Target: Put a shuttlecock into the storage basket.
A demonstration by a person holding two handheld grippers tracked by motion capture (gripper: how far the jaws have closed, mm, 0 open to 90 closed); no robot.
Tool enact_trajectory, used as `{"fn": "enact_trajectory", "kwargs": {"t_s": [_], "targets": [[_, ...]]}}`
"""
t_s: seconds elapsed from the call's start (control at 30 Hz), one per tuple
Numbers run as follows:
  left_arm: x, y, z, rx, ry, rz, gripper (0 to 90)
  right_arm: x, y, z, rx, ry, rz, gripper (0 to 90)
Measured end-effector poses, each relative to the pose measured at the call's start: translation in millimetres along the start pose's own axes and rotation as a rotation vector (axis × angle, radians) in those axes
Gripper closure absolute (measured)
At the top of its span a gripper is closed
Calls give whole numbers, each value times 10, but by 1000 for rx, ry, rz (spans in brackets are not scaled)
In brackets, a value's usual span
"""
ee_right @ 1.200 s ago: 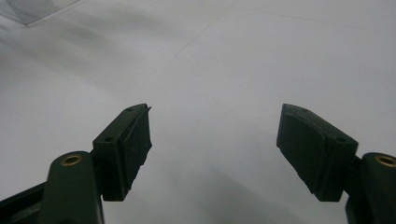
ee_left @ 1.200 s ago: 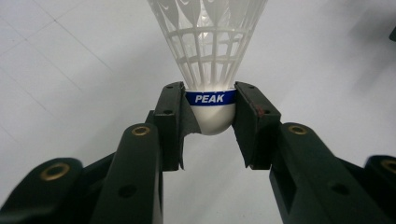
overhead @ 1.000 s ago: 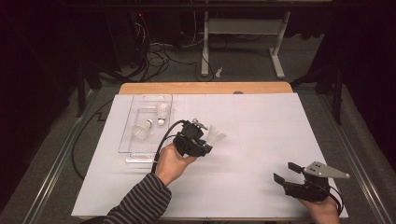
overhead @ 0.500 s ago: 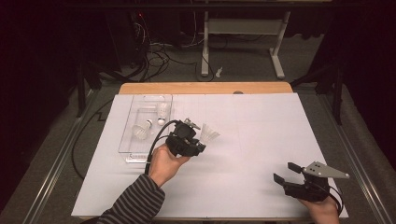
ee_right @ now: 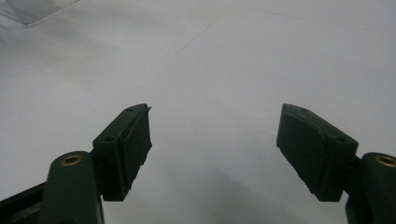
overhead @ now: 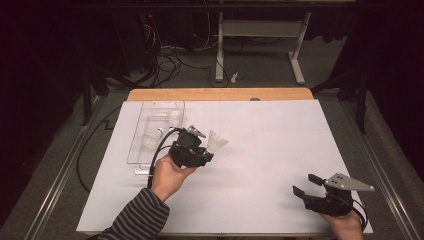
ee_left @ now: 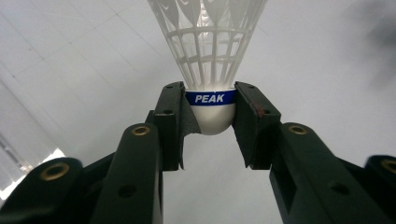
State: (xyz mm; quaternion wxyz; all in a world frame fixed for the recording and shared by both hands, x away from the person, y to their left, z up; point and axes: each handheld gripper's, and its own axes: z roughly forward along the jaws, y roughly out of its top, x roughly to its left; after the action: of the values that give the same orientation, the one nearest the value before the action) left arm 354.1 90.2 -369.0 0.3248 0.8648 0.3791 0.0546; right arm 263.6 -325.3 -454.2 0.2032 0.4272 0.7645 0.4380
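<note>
From the high view, two grippers work over one white sheet that covers the table. The left gripper sits left of centre and pinches one white shuttlecock, held above the sheet just right of a clear plastic tray. The tray lies at the far left of the sheet. Inside it I count about three pale items, one of them looking like another shuttlecock; the clear walls and glare make the rest hard to tell apart, and the left gripper's cable crosses the tray's near end. One striped sleeve comes in at the near edge and is cut off by the frame. The right gripper rests at the near right corner, well apart from the shuttlecock, its jaws spread with nothing between them; the hand behind it is partly cut off.

In the left gripper view, the two black jaws press on either side of the shuttlecock's rounded white cork, at the blue band printed PEAK. The mesh skirt runs out of the top of the frame, so its rim is hidden. A bright strip at the lower left may be the tray's edge; I cannot tell.

In the right gripper view, the right gripper holds its two jaws wide apart over bare white sheet. One corner of something clear shows at the far left, cut off.
</note>
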Motion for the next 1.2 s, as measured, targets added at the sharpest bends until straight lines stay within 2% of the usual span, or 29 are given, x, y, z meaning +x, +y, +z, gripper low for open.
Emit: {"fn": "enact_trajectory", "kwargs": {"t_s": [0.77, 1.2], "targets": [[146, -178, -323, -65, 50, -37, 650, 3, 2, -1, 1, -1, 0, 267], [200, -260, -428, -75, 64, -54, 651, 5, 2, -1, 1, -2, 0, 266]]}}
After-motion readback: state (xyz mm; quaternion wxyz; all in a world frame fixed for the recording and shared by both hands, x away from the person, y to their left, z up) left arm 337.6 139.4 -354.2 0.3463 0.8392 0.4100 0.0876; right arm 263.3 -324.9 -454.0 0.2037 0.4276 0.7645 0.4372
